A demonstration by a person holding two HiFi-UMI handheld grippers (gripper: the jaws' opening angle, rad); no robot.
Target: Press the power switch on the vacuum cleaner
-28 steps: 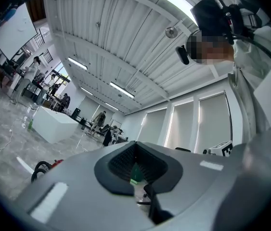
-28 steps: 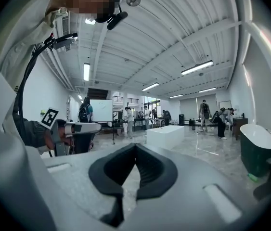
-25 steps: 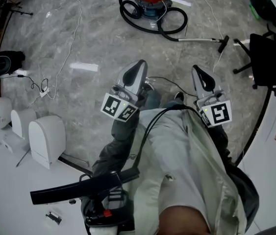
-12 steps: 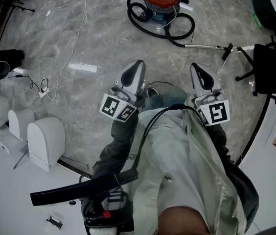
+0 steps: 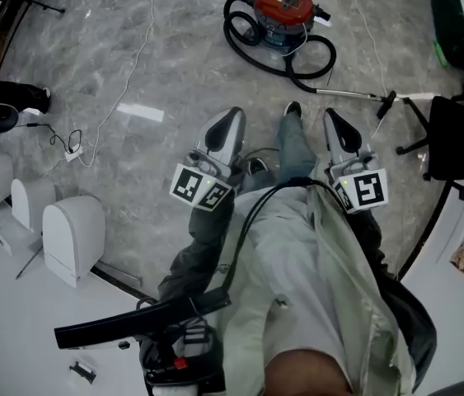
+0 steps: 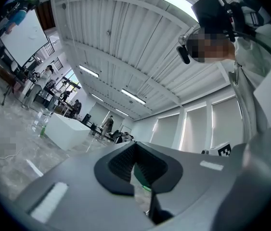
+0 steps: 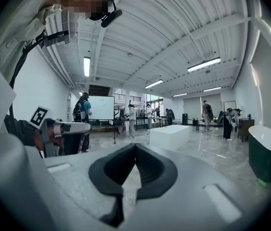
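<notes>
The vacuum cleaner (image 5: 285, 8) stands on the grey marble floor (image 5: 174, 64) at the top of the head view, far in front of the person and well apart from both grippers. It has a red top and a darker lower body, and its black hose (image 5: 252, 44) lies in loops around it on the floor. From the hose a thin metal wand (image 5: 347, 94) goes to the right and ends in a black floor nozzle (image 5: 387, 102), near a black office chair (image 5: 454, 134). The power switch is too small to tell from here. The left gripper (image 5: 230, 115) and the right gripper (image 5: 332, 115) are both held in front of the person's body, side by side, pointing forward, and they touch nothing. In the left gripper view the two black pads meet at their tips and nothing is between them; the right gripper view shows the same, tips together and empty (each view looks out into the large room and the ceiling, not at the vacuum cleaner). Between the two grippers the person's leg and shoe (image 5: 292, 112) reach forward over the floor. A thin white cable (image 5: 124, 64) runs across the floor on the left, and some white rounded housings (image 5: 73, 236) stand on a white table (image 5: 1, 320) at the lower left.
</notes>
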